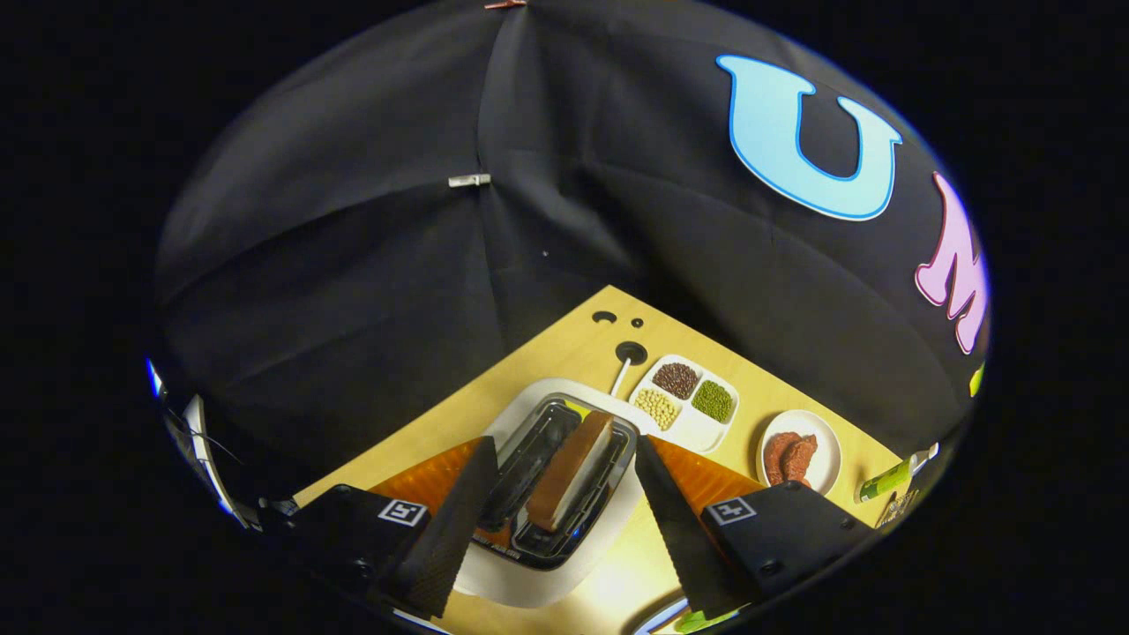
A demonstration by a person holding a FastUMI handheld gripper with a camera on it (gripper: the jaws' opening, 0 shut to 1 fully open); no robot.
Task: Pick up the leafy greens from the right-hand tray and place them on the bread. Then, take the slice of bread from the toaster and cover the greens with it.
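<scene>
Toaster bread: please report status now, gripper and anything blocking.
Gripper open, jaws wide either side of toaster. Bread slice upright in one slot, untouched. Nothing between jaws and slice.

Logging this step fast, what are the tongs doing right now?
Tongs: open, holding nothing, spread above the white two-slot toaster with the brown bread slice standing in it.

Staged kitchen booth. Black cloth walls (353,265), clipped at the seams, enclose a wooden table (564,353). A toaster (564,485) sits at centre, a divided dish of beans (684,401) at 1 o'clock, and a plate (825,441) at 3 o'clock.
</scene>
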